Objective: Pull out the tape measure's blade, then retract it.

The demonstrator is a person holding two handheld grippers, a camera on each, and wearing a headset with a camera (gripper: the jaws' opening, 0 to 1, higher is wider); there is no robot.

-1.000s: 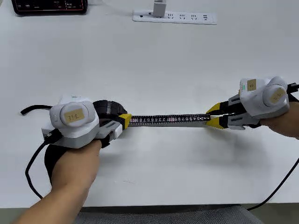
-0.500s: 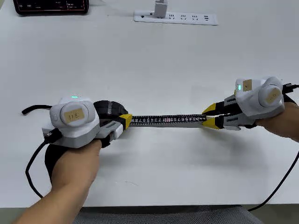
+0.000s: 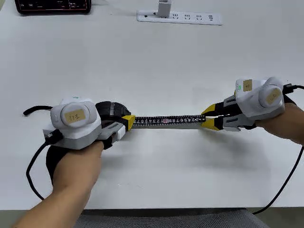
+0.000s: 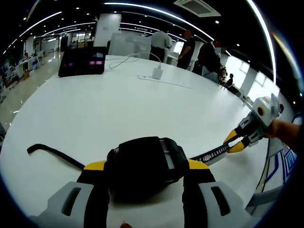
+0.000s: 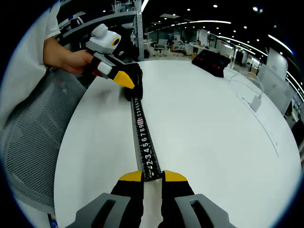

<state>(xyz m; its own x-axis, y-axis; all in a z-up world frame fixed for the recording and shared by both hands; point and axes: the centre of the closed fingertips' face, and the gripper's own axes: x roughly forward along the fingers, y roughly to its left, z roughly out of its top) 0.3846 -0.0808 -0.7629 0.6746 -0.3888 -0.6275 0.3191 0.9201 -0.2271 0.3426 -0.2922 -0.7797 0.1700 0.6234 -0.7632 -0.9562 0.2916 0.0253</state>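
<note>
Left gripper (image 3: 124, 118): fingers clamped around black rounded tape-measure case (image 3: 110, 110), 9 o'clock.
Right gripper (image 3: 208, 117): fingers pinching dark numbered blade (image 3: 166, 120) by its tip, 3 o'clock.

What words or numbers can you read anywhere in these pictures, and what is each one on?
"2 3 4 5 6 7 8 9": on the tape measure's blade, counting from the right gripper; farther digits blur.
Yellow sticker on the left gripper: handwriting, too blurred to read.
Two yellow stickers on the right gripper: unreadable.
Dark screen at the table's far edge: too small to read.
</note>
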